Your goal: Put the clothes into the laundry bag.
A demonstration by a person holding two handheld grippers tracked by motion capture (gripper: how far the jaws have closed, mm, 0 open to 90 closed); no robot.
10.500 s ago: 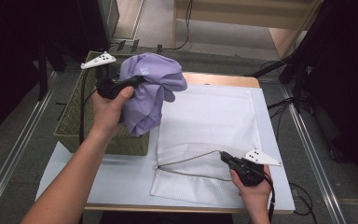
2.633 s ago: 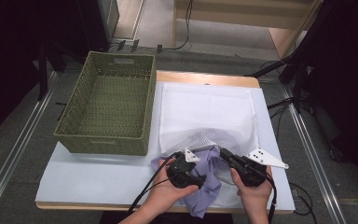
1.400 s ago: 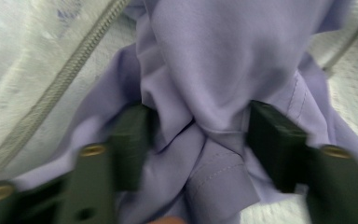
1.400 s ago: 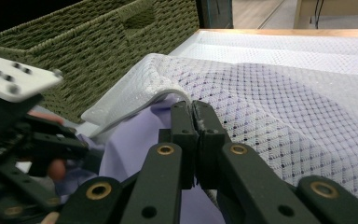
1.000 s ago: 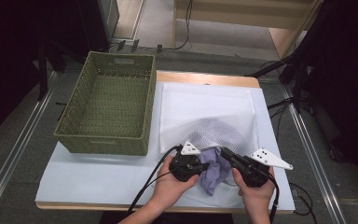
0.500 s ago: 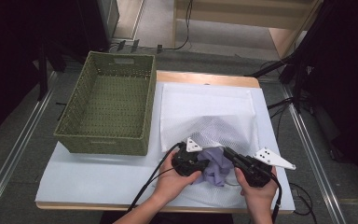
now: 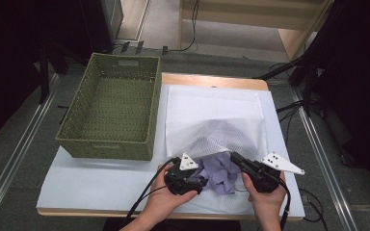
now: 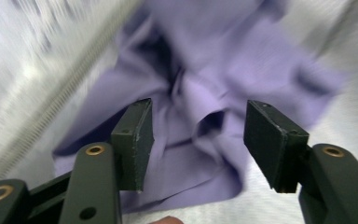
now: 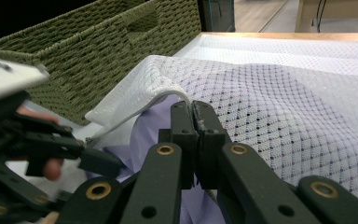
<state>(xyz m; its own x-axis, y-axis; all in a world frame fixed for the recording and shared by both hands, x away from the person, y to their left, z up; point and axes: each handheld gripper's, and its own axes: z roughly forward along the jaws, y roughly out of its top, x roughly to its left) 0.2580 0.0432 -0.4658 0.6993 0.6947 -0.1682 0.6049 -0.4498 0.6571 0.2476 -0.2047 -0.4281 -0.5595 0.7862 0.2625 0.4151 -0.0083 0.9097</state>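
While the mesh bag (image 7: 215, 126) lies flat on the worktop (image 7: 101, 183), its near edge is held lifted by the right tongs (image 7: 234, 158), whose jaws are seen pressed shut on the hem in the right gripper view, the bag (image 9: 279, 102) rising tent-like from that pinch. A purple cloth (image 7: 218, 172) is bunched at the bag's mouth, partly under the raised mesh and partly out on the worktop, between the two tongs. The left tongs (image 7: 201, 180) are pointed at the cloth from the left; their jaws have just been opening and are seen parted in the left gripper view, with the crumpled cloth (image 8: 205, 93) lying between and beyond them, the pads not pressing on it. A green wicker basket (image 7: 111, 144) is set to the left of the bag, well apart from the cloth
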